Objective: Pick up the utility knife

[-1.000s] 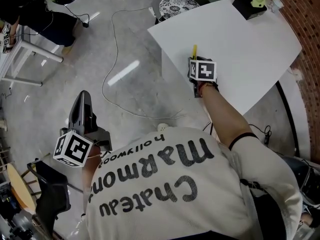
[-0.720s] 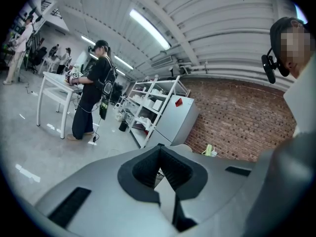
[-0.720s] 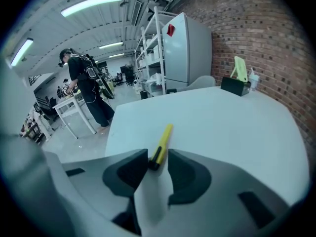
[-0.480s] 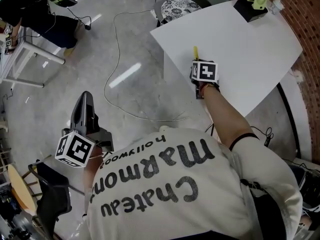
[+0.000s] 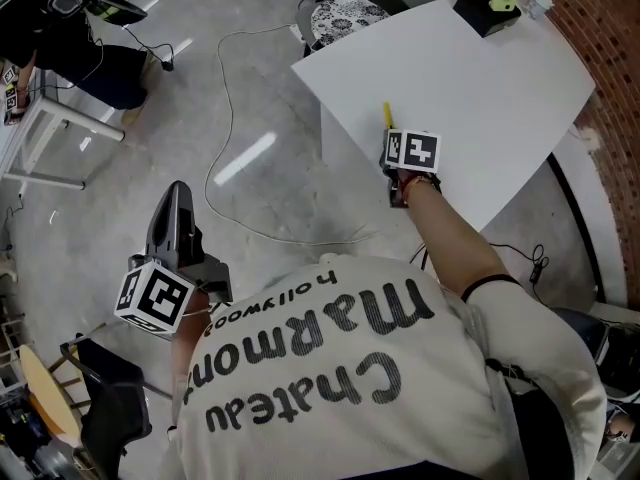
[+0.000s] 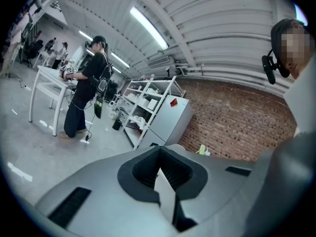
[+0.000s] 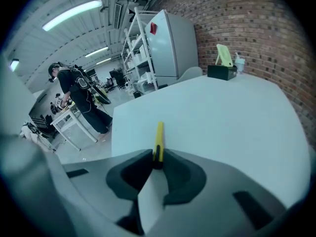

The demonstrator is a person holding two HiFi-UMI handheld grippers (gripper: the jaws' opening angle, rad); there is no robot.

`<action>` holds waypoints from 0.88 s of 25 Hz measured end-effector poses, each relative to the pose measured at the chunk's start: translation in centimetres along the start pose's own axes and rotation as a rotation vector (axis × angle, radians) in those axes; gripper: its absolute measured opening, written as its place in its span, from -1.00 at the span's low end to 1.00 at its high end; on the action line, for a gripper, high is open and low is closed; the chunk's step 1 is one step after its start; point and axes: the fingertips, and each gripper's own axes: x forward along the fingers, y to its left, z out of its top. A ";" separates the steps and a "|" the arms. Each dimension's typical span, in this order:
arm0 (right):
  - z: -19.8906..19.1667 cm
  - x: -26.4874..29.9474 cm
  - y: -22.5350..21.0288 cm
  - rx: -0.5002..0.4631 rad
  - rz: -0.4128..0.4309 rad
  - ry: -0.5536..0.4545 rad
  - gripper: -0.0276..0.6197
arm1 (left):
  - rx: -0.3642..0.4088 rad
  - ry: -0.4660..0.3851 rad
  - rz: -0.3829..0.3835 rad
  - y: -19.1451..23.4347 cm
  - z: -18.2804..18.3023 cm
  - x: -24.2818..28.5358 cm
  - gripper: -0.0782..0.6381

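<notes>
The utility knife is slim and yellow and lies near the left edge of the white table. My right gripper points down at its near end. In the right gripper view the jaws are closing, and the knife's dark near end sits pinched between the fingertips of the right gripper. The rest of the knife sticks out ahead over the table. My left gripper hangs over the concrete floor, far from the table. Its tips meet with nothing between them in the left gripper view.
A black box with a yellow-green item stands at the table's far corner, also in the right gripper view. A patterned stool stands beyond the table's left corner. A cable loops across the floor. A person stands at a far white table.
My right gripper and its marker cube have shifted slightly to the right at the knife's near end. The left gripper has stayed over the floor.
</notes>
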 end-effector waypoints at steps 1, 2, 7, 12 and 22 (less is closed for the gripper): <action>-0.4 -0.3 0.1 0.008 0.002 0.002 -0.70 | -0.001 0.002 -0.008 0.0 -0.1 0.0 -0.78; -0.9 -0.7 0.2 0.016 0.004 0.005 -0.70 | -0.004 0.006 -0.015 0.0 -0.2 0.1 -0.78; -3.6 -2.9 1.4 0.055 0.018 0.026 -0.70 | -0.027 0.022 -0.096 -0.9 -0.5 0.9 -0.78; -5.7 -5.3 2.3 0.103 0.011 0.024 -0.70 | -0.003 0.058 -0.180 -2.6 0.1 1.1 -0.78; -9.4 -9.4 5.8 0.168 -0.015 0.008 -0.71 | -0.006 0.088 -0.229 -0.2 1.5 -2.9 -0.78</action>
